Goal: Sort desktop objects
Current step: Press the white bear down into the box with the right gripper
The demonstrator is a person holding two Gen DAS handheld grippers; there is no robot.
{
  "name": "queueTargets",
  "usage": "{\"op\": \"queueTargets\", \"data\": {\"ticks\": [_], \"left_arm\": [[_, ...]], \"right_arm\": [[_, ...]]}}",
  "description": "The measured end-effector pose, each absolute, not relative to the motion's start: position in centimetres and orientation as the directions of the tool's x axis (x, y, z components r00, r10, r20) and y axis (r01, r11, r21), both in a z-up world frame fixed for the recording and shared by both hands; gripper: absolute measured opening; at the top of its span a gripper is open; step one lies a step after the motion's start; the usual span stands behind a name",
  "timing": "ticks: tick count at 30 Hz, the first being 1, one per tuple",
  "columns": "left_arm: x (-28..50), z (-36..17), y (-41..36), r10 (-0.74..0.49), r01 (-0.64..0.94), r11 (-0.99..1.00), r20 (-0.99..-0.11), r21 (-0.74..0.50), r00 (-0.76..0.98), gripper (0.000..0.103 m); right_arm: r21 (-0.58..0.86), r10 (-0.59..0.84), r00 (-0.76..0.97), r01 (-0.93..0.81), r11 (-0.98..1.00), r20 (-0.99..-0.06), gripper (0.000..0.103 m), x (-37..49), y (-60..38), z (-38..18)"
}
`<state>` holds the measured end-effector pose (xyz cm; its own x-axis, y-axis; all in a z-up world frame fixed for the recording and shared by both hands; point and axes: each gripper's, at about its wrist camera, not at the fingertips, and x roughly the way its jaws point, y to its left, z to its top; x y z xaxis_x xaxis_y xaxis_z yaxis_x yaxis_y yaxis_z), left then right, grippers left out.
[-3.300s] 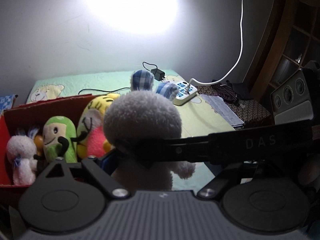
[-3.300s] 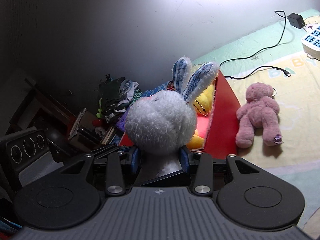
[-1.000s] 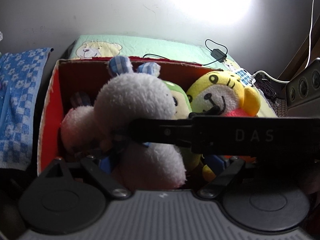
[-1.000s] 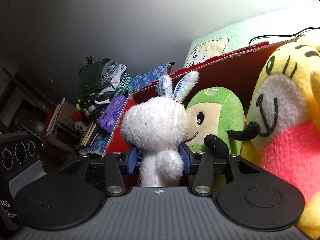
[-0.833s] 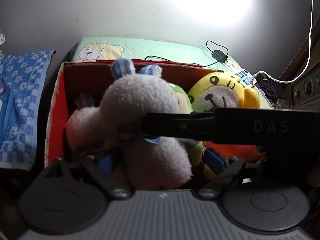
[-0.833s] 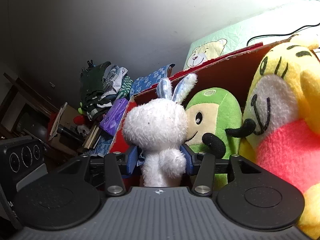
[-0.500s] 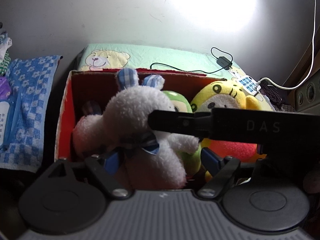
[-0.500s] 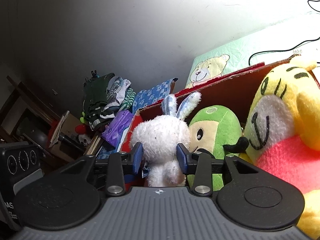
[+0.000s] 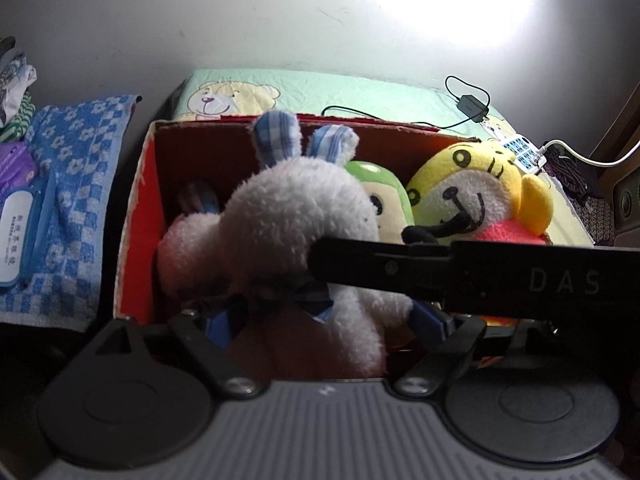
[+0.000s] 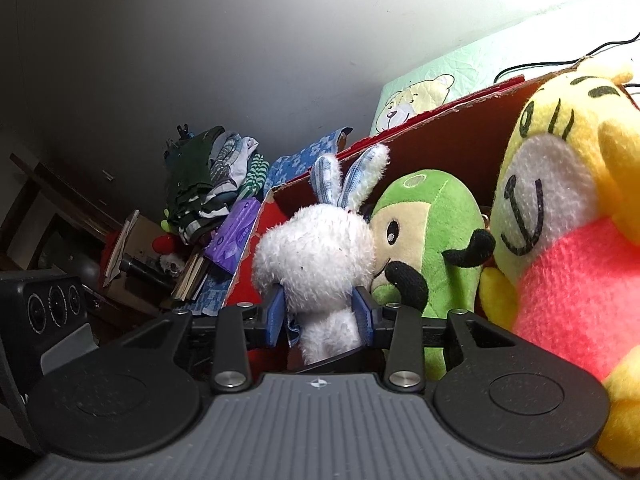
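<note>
Tool work first: the left tool (image 9: 326, 322) has its blue pads spread either side of the fluffy white plush rabbit with blue checked ears (image 9: 296, 232), seemingly not pinching it. The right tool (image 10: 320, 316) sits with its pads against that rabbit's body, though I cannot tell whether it grips or merely touches. The rabbit rests at the left end of the red cardboard box (image 9: 136, 216), beside the green plush toy (image 10: 432, 224), with the yellow tiger plush in a pink top (image 10: 560, 208) at the right. To finish well, spread both tools fully, then withdraw straight back and up, so the fur does not snag and tip the rabbit out.
</note>
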<state>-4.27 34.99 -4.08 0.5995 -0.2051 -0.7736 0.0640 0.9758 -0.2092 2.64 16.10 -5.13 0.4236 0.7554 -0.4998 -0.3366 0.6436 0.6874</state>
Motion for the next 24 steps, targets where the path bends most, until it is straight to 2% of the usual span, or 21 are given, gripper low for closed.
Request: {"op": "queueTargets", "data": {"ticks": [14, 24], "left_arm": [[-3.9, -4.7, 33.6, -0.121, 0.048, 0.992, -0.805, -0.114, 0.581, 0.093], [-4.0, -4.8, 33.1, -0.091, 0.041, 0.996, -0.815, -0.083, 0.572, 0.095]], "right_arm": [[0.7, 0.765, 0.44, -0.341, 0.627, -0.47, 0.044, 1.5, 15.1, -4.8], [0.704, 0.751, 0.438, -0.305, 0.642, -0.495, 0.044, 1.4, 14.9, -5.3]]}}
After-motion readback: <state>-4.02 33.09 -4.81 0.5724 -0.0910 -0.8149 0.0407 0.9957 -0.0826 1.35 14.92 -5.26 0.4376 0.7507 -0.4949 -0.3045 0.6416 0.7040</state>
